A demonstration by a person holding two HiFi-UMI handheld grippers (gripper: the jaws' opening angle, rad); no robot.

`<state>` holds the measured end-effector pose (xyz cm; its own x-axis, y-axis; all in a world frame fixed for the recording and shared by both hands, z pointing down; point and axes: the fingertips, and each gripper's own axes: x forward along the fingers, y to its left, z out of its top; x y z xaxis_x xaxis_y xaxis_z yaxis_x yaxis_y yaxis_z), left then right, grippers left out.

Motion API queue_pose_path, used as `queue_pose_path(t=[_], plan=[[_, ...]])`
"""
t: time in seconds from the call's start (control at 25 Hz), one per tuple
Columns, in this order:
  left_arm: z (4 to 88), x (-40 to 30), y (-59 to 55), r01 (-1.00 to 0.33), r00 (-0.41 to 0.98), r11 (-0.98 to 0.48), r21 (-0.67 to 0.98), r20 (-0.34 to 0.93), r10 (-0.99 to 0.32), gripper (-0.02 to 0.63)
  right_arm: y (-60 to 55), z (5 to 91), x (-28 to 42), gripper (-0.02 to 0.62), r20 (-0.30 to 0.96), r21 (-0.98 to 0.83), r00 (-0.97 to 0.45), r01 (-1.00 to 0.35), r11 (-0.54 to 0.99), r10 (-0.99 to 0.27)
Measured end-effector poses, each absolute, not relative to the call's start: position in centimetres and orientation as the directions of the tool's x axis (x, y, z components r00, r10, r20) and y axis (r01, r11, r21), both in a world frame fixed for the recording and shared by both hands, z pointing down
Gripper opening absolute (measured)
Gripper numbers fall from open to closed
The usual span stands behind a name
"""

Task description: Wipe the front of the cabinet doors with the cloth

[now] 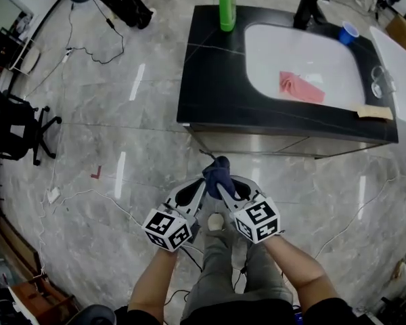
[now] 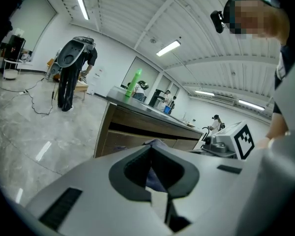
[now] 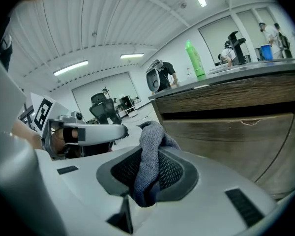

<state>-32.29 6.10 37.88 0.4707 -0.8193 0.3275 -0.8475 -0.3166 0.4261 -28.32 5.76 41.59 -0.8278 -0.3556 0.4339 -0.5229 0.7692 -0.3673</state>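
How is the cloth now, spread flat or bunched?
Bunched: the cloth sits crumpled in the right gripper, short of the cabinet doors.

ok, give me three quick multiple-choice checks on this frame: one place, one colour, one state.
1. The pink rag lies: A on the floor; B in the sink; C on the cabinet door.
2. The bottle on the counter is: A green; B red; C white.
3. The right tool is: A open and empty; B shut on the bottle; C shut on the blue cloth.
Key: B, the rag sits in the white basin; A, the head view shows it green; C, the right gripper view shows the cloth pinched between the jaws.
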Motion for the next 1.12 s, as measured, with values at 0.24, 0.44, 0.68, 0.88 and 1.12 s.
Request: queue_pose_path(t=[0.24, 0.44, 0.68, 0.88, 1.12], plan=[[40.1, -35.0, 5.0, -0.845, 0.488, -0.337, 0.415, 0.341, -0.803, 0.008, 4.0, 43.7, -31.4, 0.090, 0.444, -0.343, -0.801, -0.567, 0.749, -0.402], [41.7, -36.9, 3.7, -0.853, 0.480, -0.333, 0.401, 0.354, -0.803, 0.008, 1.7, 45.0, -33.1, 0.090, 0.458, -0.314, -0.772, -0.604, 0.732, -0.441], [42.2, -38.7, 2.1, -0.866, 0.445, -0.306, 0.395, 0.328, -0.833, 0.008, -0.9, 45.9, -34.5, 0.089, 0.455, -0.298, -0.750, -0.636, 0.712, -0.480], [43.1, -38.0, 1.3, -0.866, 0.441, -0.290, 0.407, 0.349, -0.827, 0.008, -2.7, 46.6, -33.8, 0.089, 0.449, -0.314, -0.736, -0.661, 0.682, -0.506], [43.4, -36.3, 0.5, -0.880, 0.431, -0.293, 0.374, 0.371, -0.822, 0.008, -4.1, 46.8, -30.7, 0.089, 0.454, -0.304, -0.720, -0.679, 0.669, -0.524]])
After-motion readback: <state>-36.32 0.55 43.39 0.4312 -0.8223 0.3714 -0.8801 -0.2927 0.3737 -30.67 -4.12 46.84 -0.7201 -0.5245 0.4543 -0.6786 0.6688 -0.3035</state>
